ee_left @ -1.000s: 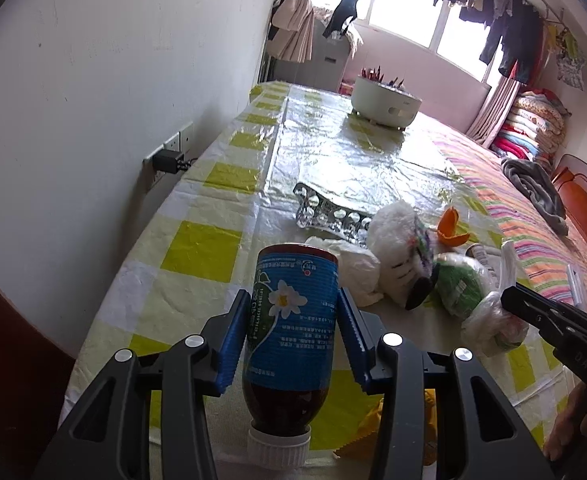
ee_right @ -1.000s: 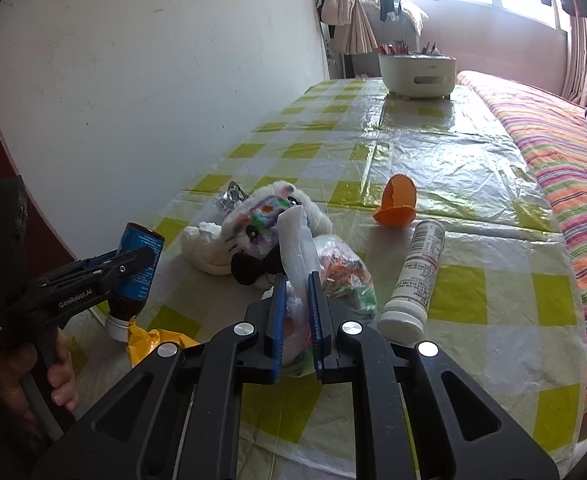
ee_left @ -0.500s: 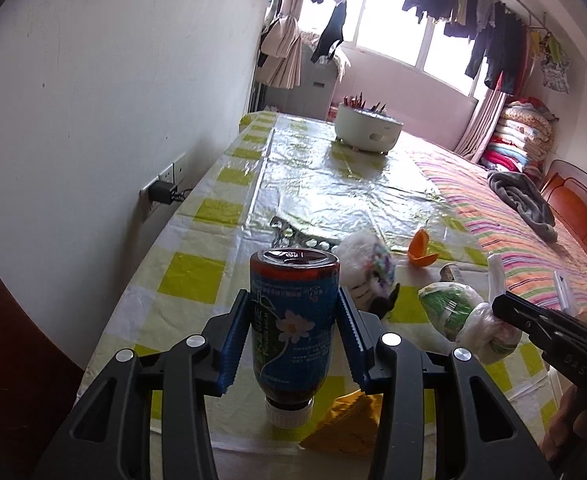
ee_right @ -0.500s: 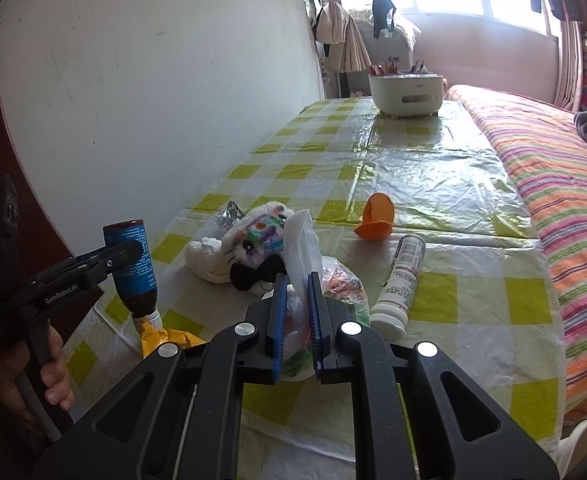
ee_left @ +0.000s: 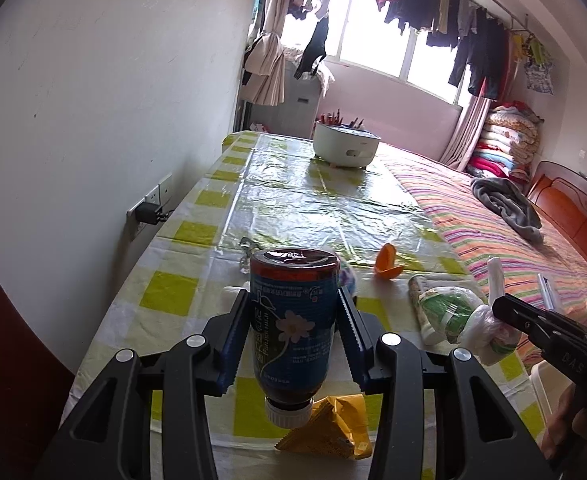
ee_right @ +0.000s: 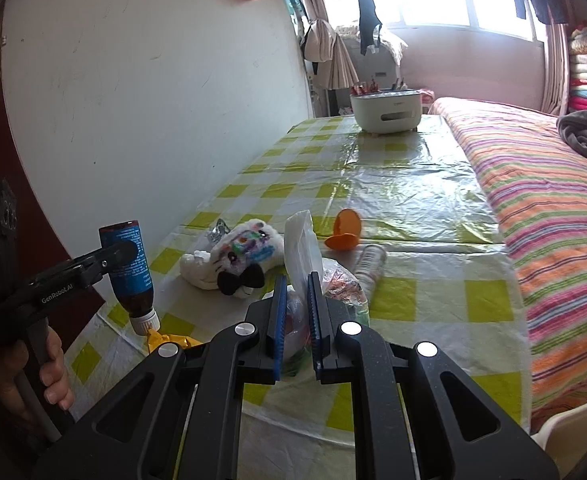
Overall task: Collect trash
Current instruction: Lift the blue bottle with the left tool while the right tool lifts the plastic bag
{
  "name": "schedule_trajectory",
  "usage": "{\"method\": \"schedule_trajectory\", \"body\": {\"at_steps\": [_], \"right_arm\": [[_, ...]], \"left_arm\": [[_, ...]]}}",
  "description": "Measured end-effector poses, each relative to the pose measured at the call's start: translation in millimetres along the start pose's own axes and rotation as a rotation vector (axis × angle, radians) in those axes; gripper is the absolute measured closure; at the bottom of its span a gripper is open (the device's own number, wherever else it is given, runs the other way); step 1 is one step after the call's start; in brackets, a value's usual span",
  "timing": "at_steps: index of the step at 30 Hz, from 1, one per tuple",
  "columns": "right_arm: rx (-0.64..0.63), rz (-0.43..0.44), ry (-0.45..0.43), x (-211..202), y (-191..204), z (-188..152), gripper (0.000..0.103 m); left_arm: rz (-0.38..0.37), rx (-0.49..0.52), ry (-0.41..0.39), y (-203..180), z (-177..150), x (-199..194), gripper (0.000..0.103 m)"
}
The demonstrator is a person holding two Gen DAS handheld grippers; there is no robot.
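Mid-carry: left gripper (ee_left: 293, 340) clamped on inverted brown bottle (ee_left: 293, 320), right gripper (ee_right: 296, 320) pinching filled plastic bag (ee_right: 325, 276) above table's near edge (ee_right: 293, 428); next needs a bin, none visible.

The left gripper (ee_left: 293, 330) points down at a slant, its 2 blue fingers (ee_left: 235, 336) clamped on a bottle (ee_left: 293, 320) held cap-down. At 3 o'clock, the right gripper (ee_right: 296, 316) pinches a plastic bag (ee_right: 301, 248).

Clutter near table edge (ee_right: 433, 396); far tabletop clear
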State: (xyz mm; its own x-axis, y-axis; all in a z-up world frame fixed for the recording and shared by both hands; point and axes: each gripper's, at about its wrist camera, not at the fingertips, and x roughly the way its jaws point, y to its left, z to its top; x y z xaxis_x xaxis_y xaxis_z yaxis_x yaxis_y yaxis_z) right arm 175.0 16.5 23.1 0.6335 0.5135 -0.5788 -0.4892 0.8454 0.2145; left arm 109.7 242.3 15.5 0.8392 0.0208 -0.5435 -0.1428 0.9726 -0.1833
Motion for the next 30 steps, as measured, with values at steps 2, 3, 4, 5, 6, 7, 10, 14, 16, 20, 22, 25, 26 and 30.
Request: {"method": "schedule_trajectory", "body": {"at_steps": [2,3,4,5,6,7,10,14,16,20,22,25,26,30], "right_arm": [[0.005,-0.006,-0.009,-6,-5,0,0.093],[0.008,-0.009,-0.012,-8,-7,-1,0.093],[0.011,-0.011,-0.017,-12,-8,-1,0.093],[0.014,-0.012,-0.023,-15,-10,-1,0.093],[0.016,-0.015,-0.028,-18,-11,0,0.093],[0.017,-0.017,-0.033,-21,-12,-1,0.093],[0.019,-0.026,-0.046,-30,-17,-1,0.093],[0.028,-0.037,-0.059,-41,-24,-3,0.093],[0.030,-0.045,-0.065,-46,-28,-5,0.093],[0.042,-0.060,-0.079,-56,-36,-7,0.093],[0.048,-0.066,-0.083,-61,-40,-8,0.093],[0.057,-0.079,-0.091,-67,-49,-10,0.093],[0.059,-0.083,-0.090,-68,-51,-11,0.093],[0.069,-0.098,-0.093,-75,-61,-15,0.093]], "left_arm": [[-0.004,0.004,-0.002,-4,0,-1,0.061],[-0.008,0.005,-0.004,-7,0,-1,0.061],[-0.013,0.007,-0.006,-9,1,-2,0.061],[-0.015,0.009,-0.010,-12,1,-3,0.061],[-0.020,0.013,-0.016,-16,2,-5,0.061],[-0.024,0.016,-0.020,-19,2,-6,0.061],[-0.037,0.028,-0.026,-29,2,-8,0.061],[-0.055,0.047,-0.025,-42,0,-9,0.061],[-0.068,0.059,-0.026,-51,0,-9,0.061],[-0.088,0.078,-0.027,-63,-2,-10,0.061],[-0.098,0.089,-0.031,-71,-2,-12,0.061],[-0.110,0.106,-0.035,-80,-3,-15,0.061],[-0.113,0.112,-0.036,-83,-4,-15,0.061],[-0.130,0.139,-0.033,-99,-7,-16,0.061]]}}
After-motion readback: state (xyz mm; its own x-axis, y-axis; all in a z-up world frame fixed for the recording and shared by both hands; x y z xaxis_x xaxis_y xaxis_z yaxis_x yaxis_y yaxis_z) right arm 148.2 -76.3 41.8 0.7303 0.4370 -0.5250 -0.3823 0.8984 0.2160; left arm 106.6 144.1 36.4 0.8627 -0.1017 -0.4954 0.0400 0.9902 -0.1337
